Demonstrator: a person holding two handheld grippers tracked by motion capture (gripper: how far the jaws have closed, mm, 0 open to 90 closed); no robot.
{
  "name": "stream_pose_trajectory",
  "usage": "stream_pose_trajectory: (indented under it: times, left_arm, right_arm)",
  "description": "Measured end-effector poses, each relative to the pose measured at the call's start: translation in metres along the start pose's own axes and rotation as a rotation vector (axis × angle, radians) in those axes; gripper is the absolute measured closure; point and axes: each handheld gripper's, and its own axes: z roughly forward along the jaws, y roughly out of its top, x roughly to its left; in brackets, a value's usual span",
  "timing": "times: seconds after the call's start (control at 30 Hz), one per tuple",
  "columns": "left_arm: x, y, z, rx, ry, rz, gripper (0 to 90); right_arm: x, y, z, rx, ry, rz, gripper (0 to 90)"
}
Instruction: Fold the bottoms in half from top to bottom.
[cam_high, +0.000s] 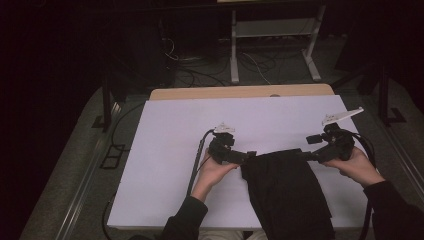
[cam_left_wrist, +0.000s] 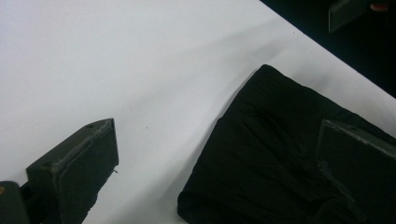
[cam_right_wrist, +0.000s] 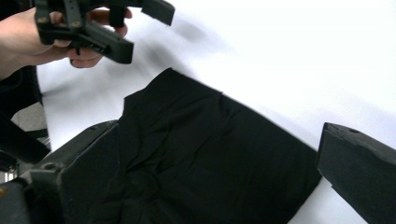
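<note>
Two hands come in from the near edge of the white worktop, and each one holds a claw. Between them lies a folded black cloth. It starts at the near edge, a bit right of the middle, and reaches up toward the middle of the worktop. It lies flat, with small wrinkles on top.

At the far left corner of the cloth is the left claw. Its jaws are wide apart. In the left gripper view, one jaw is over bare white worktop and the other is over the cloth, but nothing is pinched between them.

At the far right corner of the cloth is the right claw, held in the right hand. Its jaws stand wide apart too. In the right gripper view, the cloth lies between and below them, and the jaws do not squeeze it.

Past the cloth, the white worktop goes on to a strip of wood at its far edge.
</note>
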Motion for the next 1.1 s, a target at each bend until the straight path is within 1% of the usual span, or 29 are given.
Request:
stream_pose_trajectory:
  times: [0.13, 0.27, 0.33, 0.43, 0.53, 0.67, 0.8, 0.87, 0.93, 1.0, 1.1]
  left_arm:
    - [0.002, 0.003, 0.002, 0.011, 0.001, 0.003, 0.0]
    - [0.008, 0.003, 0.005, 0.019, 0.000, 0.012, 0.0]
    - [0.011, 0.002, 0.006, 0.032, -0.003, 0.020, 0.0]
    - [0.014, -0.001, 0.009, 0.050, -0.001, 0.021, 0.0]
    - [0.013, -0.001, 0.012, 0.040, -0.003, 0.022, 0.0]
    - [0.014, -0.003, 0.017, 0.036, -0.011, 0.013, 0.0]
    - [0.014, -0.007, 0.022, 0.042, -0.012, 0.010, 0.0]
    - [0.015, -0.010, 0.024, 0.047, -0.019, -0.001, 0.0]
    - [0.017, -0.013, 0.026, 0.057, -0.025, -0.014, 0.0]
    - [0.018, -0.015, 0.028, 0.079, -0.016, -0.028, 0.0]
    - [0.018, -0.018, 0.029, 0.101, -0.002, -0.025, 0.0]
  right_arm:
    - [-0.008, 0.005, -0.001, -0.007, -0.008, 0.011, 0.1]
    - [-0.015, 0.008, 0.000, -0.008, -0.023, 0.016, 0.2]
    - [-0.019, 0.009, 0.001, -0.019, -0.023, 0.016, 0.1]
    - [-0.025, 0.008, 0.004, -0.022, -0.030, 0.020, 0.2]
    - [-0.030, 0.007, 0.009, -0.015, -0.042, 0.027, 0.2]
    - [-0.038, 0.003, 0.017, -0.004, -0.049, 0.034, 0.2]
    - [-0.046, -0.005, 0.027, 0.007, -0.059, 0.054, 0.2]
    - [-0.051, -0.011, 0.032, 0.012, -0.057, 0.075, 0.7]
    - [-0.055, -0.015, 0.035, 0.017, -0.055, 0.086, 3.1]
    - [-0.059, -0.019, 0.037, 0.025, -0.052, 0.099, 5.5]
    - [-0.064, -0.023, 0.037, 0.019, -0.039, 0.116, 11.8]
